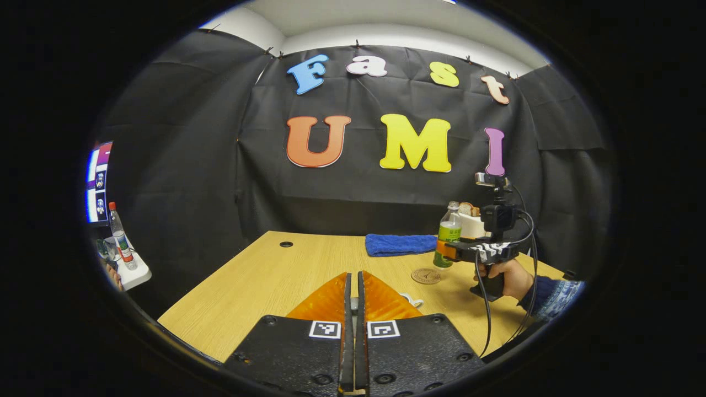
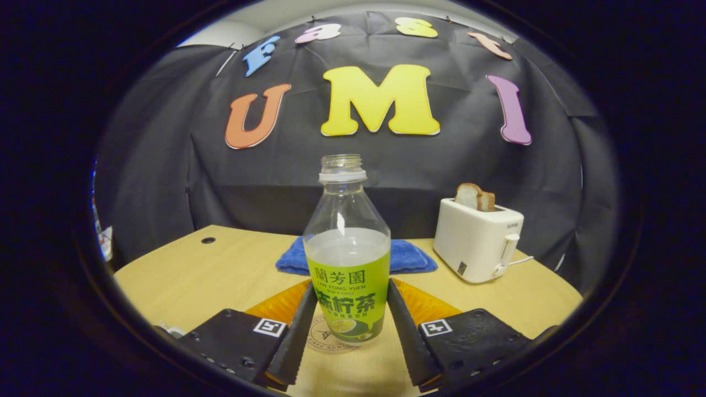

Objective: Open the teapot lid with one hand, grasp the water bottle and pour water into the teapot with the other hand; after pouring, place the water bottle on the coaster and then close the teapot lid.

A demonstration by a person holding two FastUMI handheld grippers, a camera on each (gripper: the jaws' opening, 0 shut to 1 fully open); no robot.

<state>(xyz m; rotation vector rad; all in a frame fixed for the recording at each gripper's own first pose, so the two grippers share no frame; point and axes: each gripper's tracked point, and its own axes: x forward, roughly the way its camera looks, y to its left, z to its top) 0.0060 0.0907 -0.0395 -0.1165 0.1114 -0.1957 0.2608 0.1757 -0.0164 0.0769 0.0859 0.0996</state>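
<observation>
The water bottle [image 2: 347, 275] has a green label, no cap, and water up to about half. It stands upright between the fingers of my right gripper [image 2: 350, 289], and both fingers press on its label. The round brown coaster [image 2: 326, 337] lies right under the bottle's base; I cannot tell whether they touch. In the left gripper view the right gripper [image 1: 460, 251], in a hand, holds the bottle [image 1: 449, 231] just beyond the coaster [image 1: 426, 275]. My left gripper [image 1: 353, 278] is shut over the near table, with nothing visible between its fingers. A small white piece [image 1: 412, 300] peeks out beside them.
A folded blue cloth [image 2: 405, 256] lies at the back of the wooden table [image 2: 209, 275]. A white toaster [image 2: 477, 245] with bread in it stands at the back right. Off the table's left edge, a red-capped bottle [image 1: 118, 234] stands on a white side shelf [image 1: 135, 273].
</observation>
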